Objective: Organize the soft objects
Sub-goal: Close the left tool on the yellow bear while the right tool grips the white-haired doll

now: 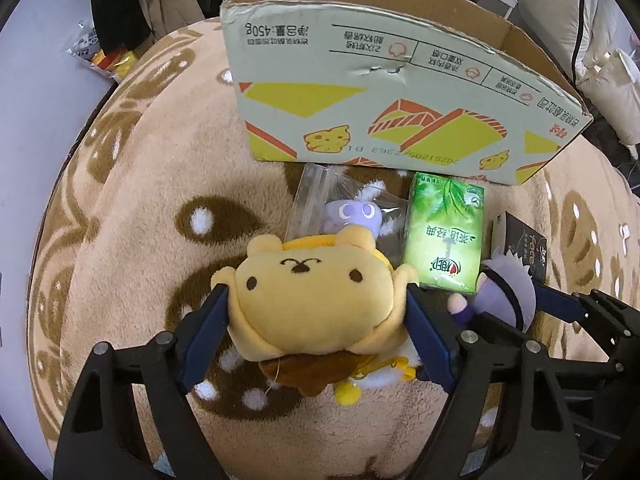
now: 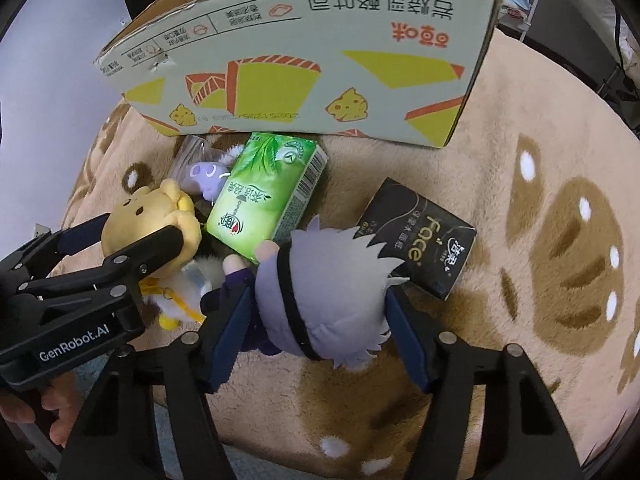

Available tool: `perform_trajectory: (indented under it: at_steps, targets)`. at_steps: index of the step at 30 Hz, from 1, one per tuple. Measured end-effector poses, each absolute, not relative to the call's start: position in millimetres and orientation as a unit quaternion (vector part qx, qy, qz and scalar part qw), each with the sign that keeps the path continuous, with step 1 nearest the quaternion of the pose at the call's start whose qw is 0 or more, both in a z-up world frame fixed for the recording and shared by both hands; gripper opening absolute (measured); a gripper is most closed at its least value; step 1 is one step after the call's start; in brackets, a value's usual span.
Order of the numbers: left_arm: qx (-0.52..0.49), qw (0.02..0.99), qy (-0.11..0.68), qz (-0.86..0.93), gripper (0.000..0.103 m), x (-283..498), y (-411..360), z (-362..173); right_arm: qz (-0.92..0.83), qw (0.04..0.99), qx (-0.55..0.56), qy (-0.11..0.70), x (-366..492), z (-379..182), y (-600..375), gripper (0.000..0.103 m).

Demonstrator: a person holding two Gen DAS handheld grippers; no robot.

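Two grippers close in on two plush toys on a fleece blanket [image 1: 132, 184] patterned in beige and brown, with an open cardboard box [image 1: 400, 92] standing just behind the pile. The left gripper [image 1: 316, 312] has its blue pads pressed against both sides of a yellow bear plush [image 1: 312, 292], whose soft body bulges between them; the toy is still down on the blanket. The right gripper [image 2: 320, 316] brackets a grey-haired doll [image 2: 320, 292], its pads at the doll's head on either side, gripping it by the look of the squeezed fabric.

Judging from the scene, the sorting has barely begun. No soft item is visible inside the box, though its floor cannot be seen from either camera. Still waiting on the blanket are a small purple plush in a clear bag [image 1: 352, 212], a green tissue pack [image 1: 444, 236] touching the bag, and a black tissue pack [image 2: 420, 236] lying partly under the doll's hair. The likely next stage is lifting both toys and carrying them to the box, with three items left after that.
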State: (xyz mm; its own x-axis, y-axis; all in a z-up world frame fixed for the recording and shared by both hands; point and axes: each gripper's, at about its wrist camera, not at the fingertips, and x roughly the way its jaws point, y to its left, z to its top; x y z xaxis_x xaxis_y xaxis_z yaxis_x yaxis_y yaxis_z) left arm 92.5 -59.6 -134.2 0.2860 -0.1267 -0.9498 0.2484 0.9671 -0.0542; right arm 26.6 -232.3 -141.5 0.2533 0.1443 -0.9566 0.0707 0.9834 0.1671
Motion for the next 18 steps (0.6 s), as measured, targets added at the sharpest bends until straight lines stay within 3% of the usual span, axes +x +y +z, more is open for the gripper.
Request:
perform_trajectory:
  at_steps: [18]
  targets:
    - [0.062, 0.840, 0.532, -0.086, 0.080, 75.5, -53.4, -102.5, -0.014, 0.833, 0.025, 0.552, 20.2, -105.9, -226.9, 0.064]
